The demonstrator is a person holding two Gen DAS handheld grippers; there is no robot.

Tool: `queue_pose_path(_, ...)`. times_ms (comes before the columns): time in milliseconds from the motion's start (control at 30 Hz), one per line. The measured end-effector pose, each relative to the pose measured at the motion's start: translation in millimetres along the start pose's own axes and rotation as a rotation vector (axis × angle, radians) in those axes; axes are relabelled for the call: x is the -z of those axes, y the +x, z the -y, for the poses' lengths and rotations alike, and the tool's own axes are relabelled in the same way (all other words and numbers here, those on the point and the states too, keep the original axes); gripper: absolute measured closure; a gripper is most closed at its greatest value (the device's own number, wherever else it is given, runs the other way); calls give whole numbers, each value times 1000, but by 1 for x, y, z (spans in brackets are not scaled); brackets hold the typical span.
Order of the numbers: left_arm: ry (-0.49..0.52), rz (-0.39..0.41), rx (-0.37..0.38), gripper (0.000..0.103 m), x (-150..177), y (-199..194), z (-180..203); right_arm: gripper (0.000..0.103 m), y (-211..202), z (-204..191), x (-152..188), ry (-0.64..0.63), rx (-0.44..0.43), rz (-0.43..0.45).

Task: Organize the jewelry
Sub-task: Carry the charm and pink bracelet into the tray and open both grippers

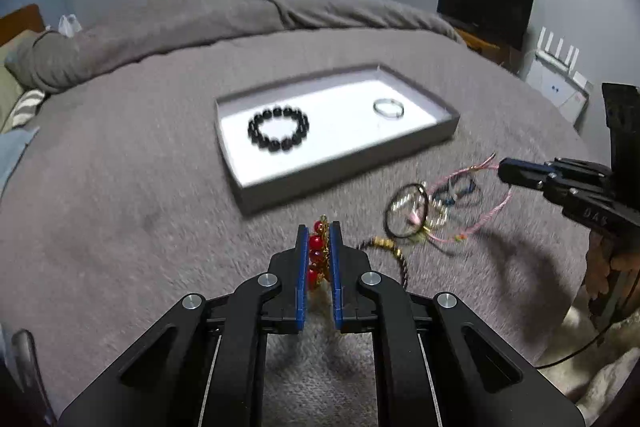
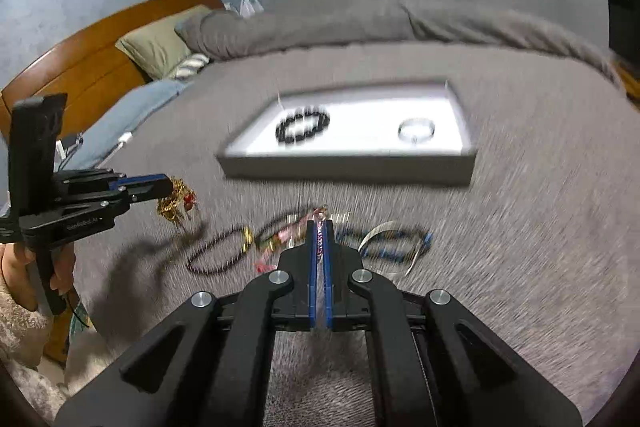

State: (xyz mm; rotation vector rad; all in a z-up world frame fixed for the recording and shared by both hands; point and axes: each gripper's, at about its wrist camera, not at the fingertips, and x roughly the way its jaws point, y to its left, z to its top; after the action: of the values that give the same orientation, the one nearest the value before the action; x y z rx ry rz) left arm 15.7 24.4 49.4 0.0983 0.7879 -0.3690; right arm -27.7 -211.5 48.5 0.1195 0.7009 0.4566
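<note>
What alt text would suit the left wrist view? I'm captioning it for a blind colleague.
The left gripper is shut on a red bead and gold chain bracelet above a grey bedspread. Beyond it, a shallow grey tray holds a black bead bracelet and a clear bangle; the right gripper pinches a pink cord over tangled bracelets.

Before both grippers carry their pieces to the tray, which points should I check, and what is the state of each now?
1. Left gripper shut on red bead bracelet: ok.
2. Right gripper shut on pink cord bracelet: ok.
3. Pink cord free of the other bracelets: cannot tell, they overlap.
4. Tray has bare floor between black bead bracelet and clear bangle: ok.
5. Red bracelet lifted clear of the blanket: ok.
</note>
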Motion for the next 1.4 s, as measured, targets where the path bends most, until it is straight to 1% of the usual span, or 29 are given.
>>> queue_pose_path(100,-10,33,10,92,-16,-8,-4,100,-15,4,-22,-9,-7,44)
queue_pose_path(267,-4,71,-9,92,-45,-11,-8,100,-33,12,-57,-33,27,114)
queue_pose_path(333,-15,73,7,92,-54,-9,-10,100,-36,13,-67,-43,43,135)
queue_pose_path(400,-10,73,16,92,-67,-1,-10,100,-36,18,-82,-53,60,158)
queue_pose_path(433,-1,73,13,92,-74,4,-8,100,-35,22,-89,-48,61,164)
queue_pose_path(533,-10,69,38,92,-90,20,-7,100,-24,34,-106,-20,53,165)
queue_pose_path(567,-10,63,46,92,-96,29,-5,100,-16,40,-114,-7,54,162)
queue_pose_path(633,-1,49,38,92,-107,50,0,100,0,48,-126,-2,83,157)
queue_pose_path(733,0,20,53,92,-118,80,6,100,23,58,-139,-2,117,154)
queue_pose_path(833,1,-19,48,92,-126,110,11,100,55,70,-151,9,151,142)
queue_pose_path(900,0,-35,42,92,-128,123,13,100,74,76,-155,20,159,125)
queue_pose_path(933,-8,-51,53,92,-129,132,15,100,86,80,-156,33,157,111)
queue_pose_path(1033,-12,-74,60,92,-129,146,20,100,108,87,-160,66,122,89)
queue_pose_path(1100,-6,-79,59,92,-128,153,22,100,123,93,-161,94,76,86)
queue_pose_path(1133,-6,-83,60,92,-127,155,23,100,129,95,-161,99,73,80)
queue_pose_path(1200,-3,-96,54,92,-125,162,23,100,141,101,-160,108,87,58)
queue_pose_path(1400,5,-124,29,92,-118,173,17,100,166,128,-152,179,206,-60)
